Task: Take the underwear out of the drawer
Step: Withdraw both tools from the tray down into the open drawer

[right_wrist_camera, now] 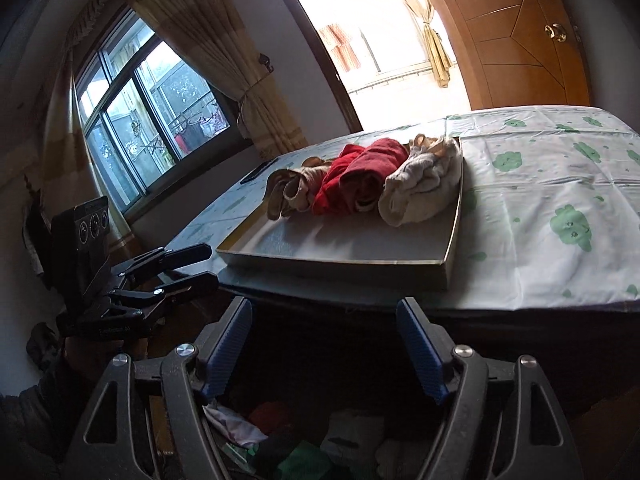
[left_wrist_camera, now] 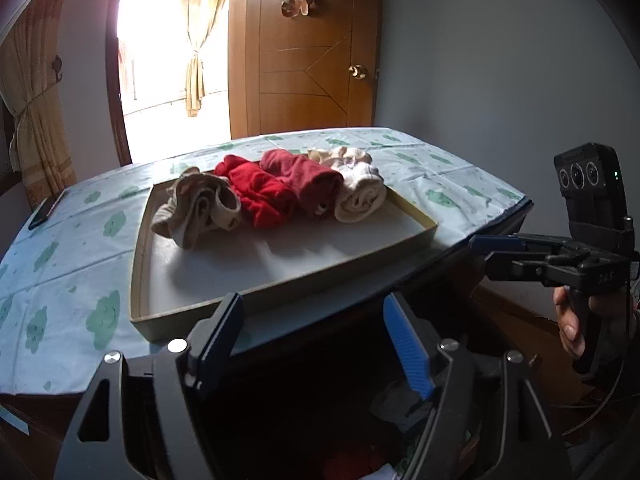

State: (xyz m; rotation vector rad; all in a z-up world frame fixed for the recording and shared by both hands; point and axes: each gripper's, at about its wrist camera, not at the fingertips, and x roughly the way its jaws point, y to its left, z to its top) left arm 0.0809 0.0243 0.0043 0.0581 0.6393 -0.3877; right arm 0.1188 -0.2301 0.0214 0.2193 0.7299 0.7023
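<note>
1. The left gripper [left_wrist_camera: 312, 340] stands released, its blue-padded fingers apart with nothing between them; in the left wrist view it fills the bottom centre of the frame.

2. The right gripper [right_wrist_camera: 324, 344] is likewise released and empty, at the bottom centre of the right wrist view.

3. The drawer [right_wrist_camera: 320, 440] lies below and just ahead of both grippers, a dark opening at the bottom edge of each frame. In it lies a loose heap of underwear [right_wrist_camera: 352, 428]: white, red and green pieces, dim and hard to tell apart.

4. That is the relation the next move turns on: the clothes to fetch sit under the fingers, at the frame's lower edge, not up on the table.

5. Four rolled pieces [left_wrist_camera: 272, 192] already lie in a row across the far part of the flat tray [left_wrist_camera: 288, 284] on the table [left_wrist_camera: 60, 248], in the middle of both frames.

6. The heap has no clear long axis. It shows more plainly beneath the right gripper, so that hand seems the nearer, though both hover close to the drawer.
</note>
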